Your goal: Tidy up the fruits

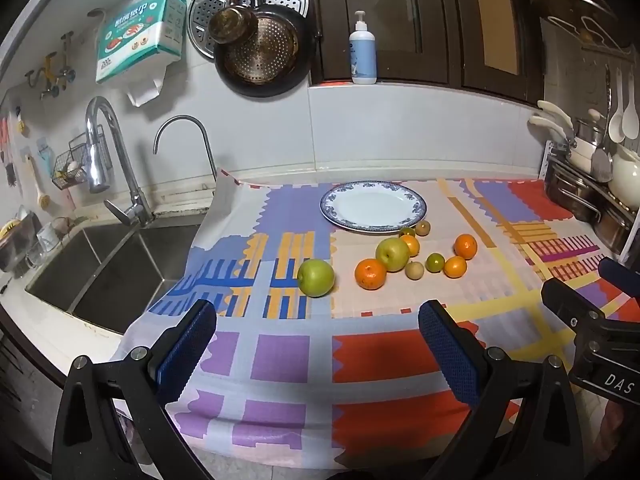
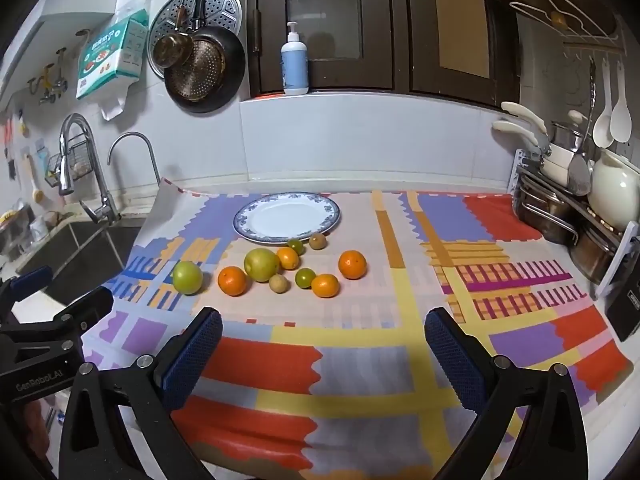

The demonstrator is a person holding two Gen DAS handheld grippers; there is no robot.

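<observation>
A blue-rimmed white plate (image 1: 373, 207) (image 2: 286, 217) lies empty at the back of the patterned cloth. In front of it lie loose fruits: a green apple (image 1: 316, 277) (image 2: 187, 277) set apart on the left, a second green apple (image 1: 392, 254) (image 2: 261, 264), several oranges such as one at the cluster's left (image 1: 370, 273) (image 2: 232, 280) and one at the right (image 1: 465, 246) (image 2: 352, 264), and small green and brown fruits. My left gripper (image 1: 318, 342) is open and empty, near the cloth's front edge. My right gripper (image 2: 323, 344) is open and empty, short of the fruits.
A sink (image 1: 104, 268) with two taps lies left of the cloth. Pans hang on the wall (image 1: 260, 52). A soap bottle (image 1: 363, 52) stands on the sill. A rack of pots and a white kettle (image 2: 612, 196) stands at the right.
</observation>
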